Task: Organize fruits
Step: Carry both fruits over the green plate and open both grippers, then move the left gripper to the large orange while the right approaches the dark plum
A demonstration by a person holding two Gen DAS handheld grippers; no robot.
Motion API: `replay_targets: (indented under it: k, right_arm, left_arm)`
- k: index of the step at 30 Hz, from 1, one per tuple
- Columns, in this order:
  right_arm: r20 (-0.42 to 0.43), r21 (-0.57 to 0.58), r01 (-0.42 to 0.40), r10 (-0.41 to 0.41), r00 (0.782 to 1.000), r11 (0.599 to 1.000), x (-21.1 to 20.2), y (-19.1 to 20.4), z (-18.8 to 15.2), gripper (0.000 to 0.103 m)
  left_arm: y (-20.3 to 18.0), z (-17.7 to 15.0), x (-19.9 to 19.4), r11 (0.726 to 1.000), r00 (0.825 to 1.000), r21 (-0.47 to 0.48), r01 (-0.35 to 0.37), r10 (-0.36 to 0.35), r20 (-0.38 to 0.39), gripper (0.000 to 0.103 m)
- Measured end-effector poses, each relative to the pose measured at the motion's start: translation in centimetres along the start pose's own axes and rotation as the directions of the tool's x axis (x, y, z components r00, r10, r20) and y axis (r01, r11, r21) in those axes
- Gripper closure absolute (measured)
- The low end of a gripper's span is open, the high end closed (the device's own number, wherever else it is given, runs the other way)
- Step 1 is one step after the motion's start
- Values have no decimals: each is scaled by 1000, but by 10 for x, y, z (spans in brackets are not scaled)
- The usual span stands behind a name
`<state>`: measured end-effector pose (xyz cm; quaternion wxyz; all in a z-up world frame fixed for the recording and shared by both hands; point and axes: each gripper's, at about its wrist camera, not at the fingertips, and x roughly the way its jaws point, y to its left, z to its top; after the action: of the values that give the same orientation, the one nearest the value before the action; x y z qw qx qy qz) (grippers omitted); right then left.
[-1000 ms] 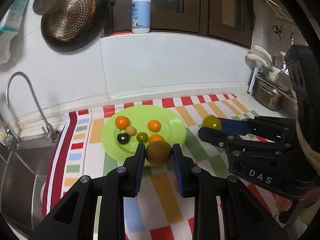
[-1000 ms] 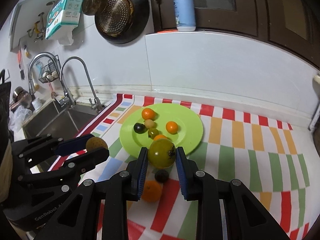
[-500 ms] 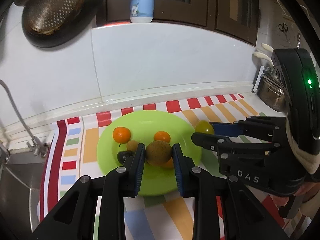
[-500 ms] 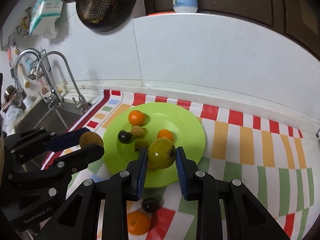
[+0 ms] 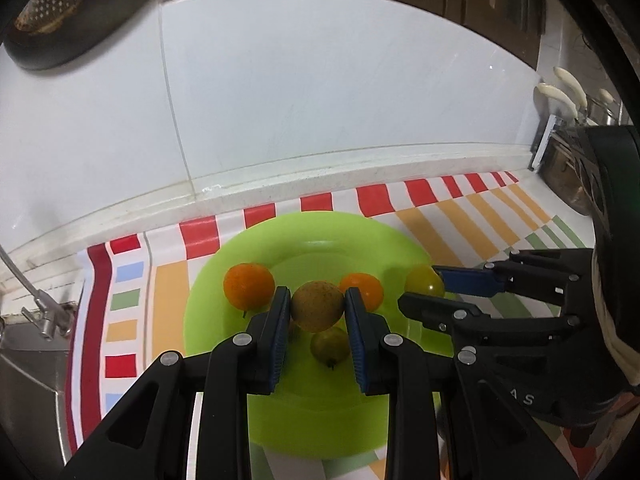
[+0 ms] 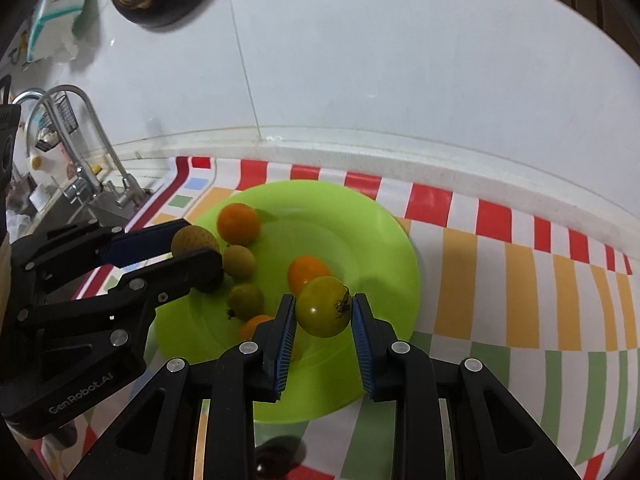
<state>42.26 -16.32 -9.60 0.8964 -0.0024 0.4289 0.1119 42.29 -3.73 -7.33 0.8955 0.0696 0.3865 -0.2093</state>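
I am carrying one fruit in each claw. My left gripper is clenched on a brownish round fruit, and my right gripper is clenched on a yellow-green tomato whose dried stem scar is facing its right pad.

A second ago both claws were hanging short of the green plate, over the checked tablecloth. Now they are coming in lower and further forward, so both fruits are hovering above the plate, the brown one over its middle and the tomato over the near right part. Neither grip has loosened in that time.

Already lying on the plate are a larger orange citrus, a smaller orange one, a small greenish fruit just under my left claw, and a tan one beside the larger citrus.

I judge that I am in the last stretch before letting go. A dark fruit is waiting on the cloth near the plate's front edge, so more collecting is left.
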Motion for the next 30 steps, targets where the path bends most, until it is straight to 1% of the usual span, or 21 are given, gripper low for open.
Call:
replay_targets:
  k: [5, 7, 11, 13, 15, 19, 24, 26, 30]
  right_arm:
    - [-13, 1, 1, -1, 1000, 1000, 8, -2, 1, 74]
    - [-11, 0, -3, 3, 1000, 1000, 9, -3, 2, 74]
    - [-7, -8, -2, 2, 1000, 1000, 8, -1, 2, 73]
    - [-1, -10, -1, 1, 1000, 1000, 6, -2, 2, 68]
    - [5, -14, 4, -4, 1000, 1000, 2, 0, 1, 67]
    - [41, -33, 11, -10, 999, 999, -16, 6, -3, 67]
    - [94, -62, 12, -6, 996, 998, -47, 18, -12, 67]
    - [114, -64, 9, -2, 994, 998, -60, 22, -18, 67]
    - [143, -57, -1, 9, 990, 998, -87, 25, -31, 67]
  left_arm:
    - [-2, 2, 9, 1000, 1000, 14, 6, -6, -9, 75]
    - [-3, 2, 9, 1000, 1000, 18, -2, 2, -8, 75]
    - [0, 1, 0, 999, 999, 5, -36, 36, 4, 66]
    - [2, 0, -7, 998, 998, -2, -61, 61, 13, 65]
    - [4, -1, -14, 996, 996, -8, -86, 86, 13, 65]
    - [5, -9, -36, 993, 993, -24, -114, 115, 19, 65]
    - [0, -19, -65, 992, 992, -37, -119, 120, 33, 65]
    - [-4, -24, -76, 993, 993, -36, -113, 115, 40, 60]
    - [-16, -32, -96, 992, 990, -21, -122, 123, 65, 56]
